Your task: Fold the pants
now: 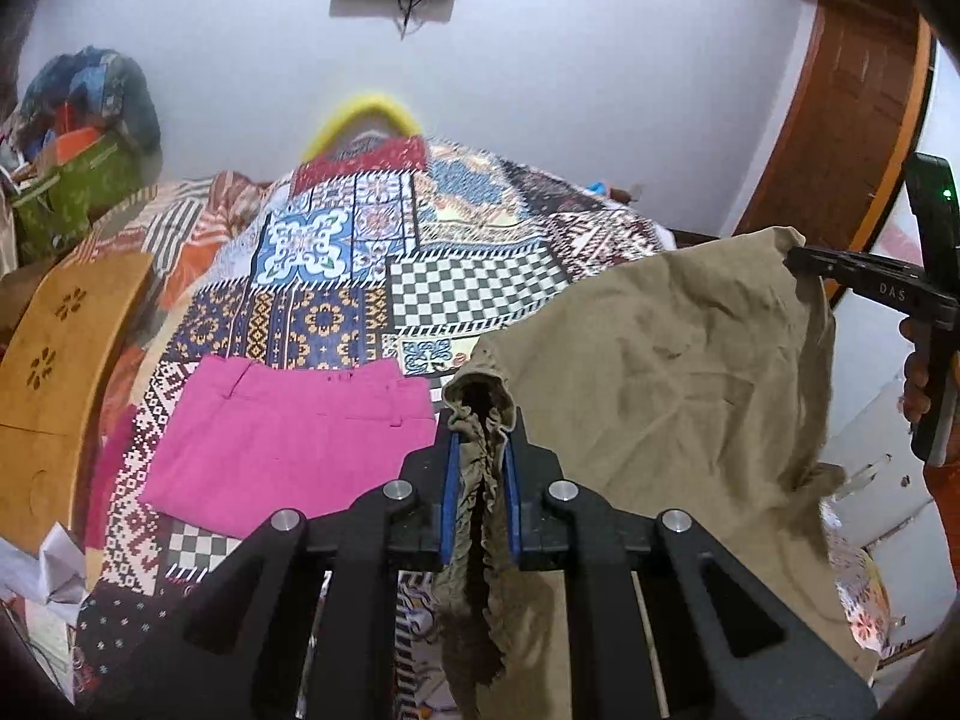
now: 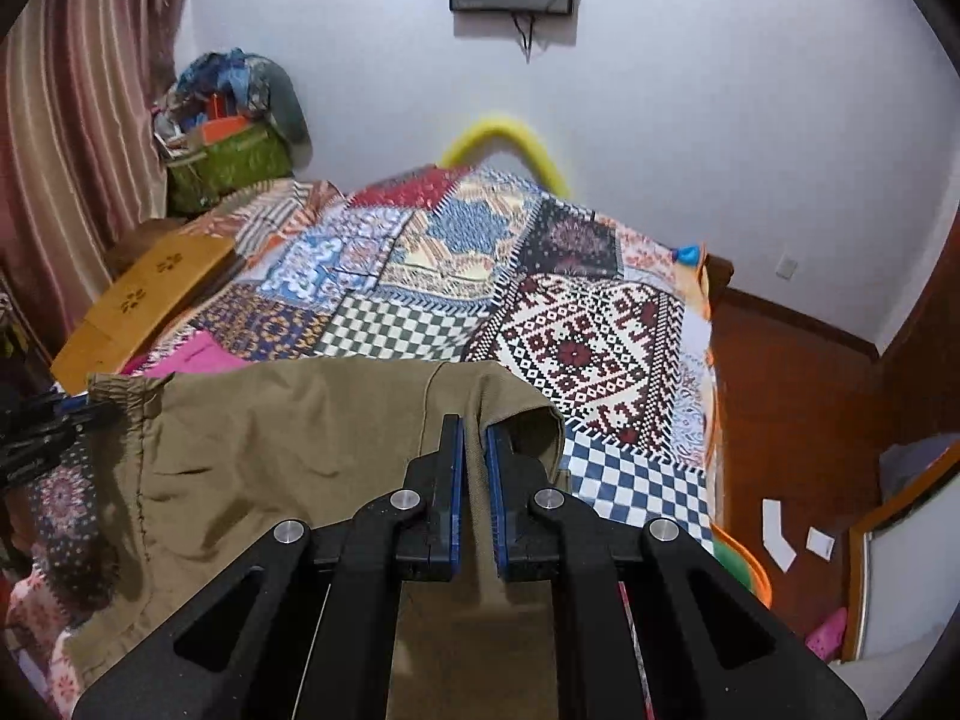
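Observation:
Khaki pants (image 1: 672, 372) hang stretched between both grippers above a bed with a patchwork cover (image 1: 468, 282). My left gripper (image 1: 480, 420) is shut on the gathered, ruffled waistband end. In the right wrist view, my right gripper (image 2: 474, 426) is shut on the other edge of the khaki pants (image 2: 288, 450). The right gripper (image 1: 804, 258) also shows at the far right of the left wrist view, held by a hand (image 1: 915, 384). The left gripper (image 2: 114, 402) pinches the cloth corner at the left edge of the right wrist view.
Folded pink pants (image 1: 294, 444) lie on the bed at the left. A wooden board (image 1: 66, 354) leans at the bed's left side. A green basket (image 2: 228, 162) of clothes stands in the corner. A wooden floor (image 2: 792, 408) with paper scraps lies right of the bed.

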A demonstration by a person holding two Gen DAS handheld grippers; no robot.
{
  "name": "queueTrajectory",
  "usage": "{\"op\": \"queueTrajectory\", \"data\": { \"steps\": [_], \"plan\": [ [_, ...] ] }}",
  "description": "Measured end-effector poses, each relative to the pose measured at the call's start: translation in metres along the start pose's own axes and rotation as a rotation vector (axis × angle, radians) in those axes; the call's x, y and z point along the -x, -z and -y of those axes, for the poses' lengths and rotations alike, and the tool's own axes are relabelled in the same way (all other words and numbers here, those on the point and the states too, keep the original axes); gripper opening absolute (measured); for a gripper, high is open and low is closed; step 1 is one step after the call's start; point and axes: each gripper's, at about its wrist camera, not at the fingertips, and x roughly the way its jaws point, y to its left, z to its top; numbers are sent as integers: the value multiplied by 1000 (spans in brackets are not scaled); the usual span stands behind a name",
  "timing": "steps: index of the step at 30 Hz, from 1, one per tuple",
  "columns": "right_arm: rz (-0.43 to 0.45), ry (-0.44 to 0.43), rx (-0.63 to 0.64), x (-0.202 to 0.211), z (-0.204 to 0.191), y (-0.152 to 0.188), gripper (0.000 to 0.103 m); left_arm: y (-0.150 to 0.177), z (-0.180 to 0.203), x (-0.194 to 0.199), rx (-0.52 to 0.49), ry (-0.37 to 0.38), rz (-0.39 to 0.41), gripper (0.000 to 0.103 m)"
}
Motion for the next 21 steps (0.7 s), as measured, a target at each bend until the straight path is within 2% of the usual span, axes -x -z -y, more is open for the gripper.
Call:
{"op": "queueTrajectory", "data": {
  "steps": [5,16,21],
  "plan": [
    [36,-15,-32,40,-3,19,7,12,15,33,-32,13,12,12],
    [53,-47,-127,103,-8,77,7,53,39,96,-55,52,9,12],
    [57,-37,-130,129,-21,106,7,74,50,119,-72,61,-2,12]
  ]
}}
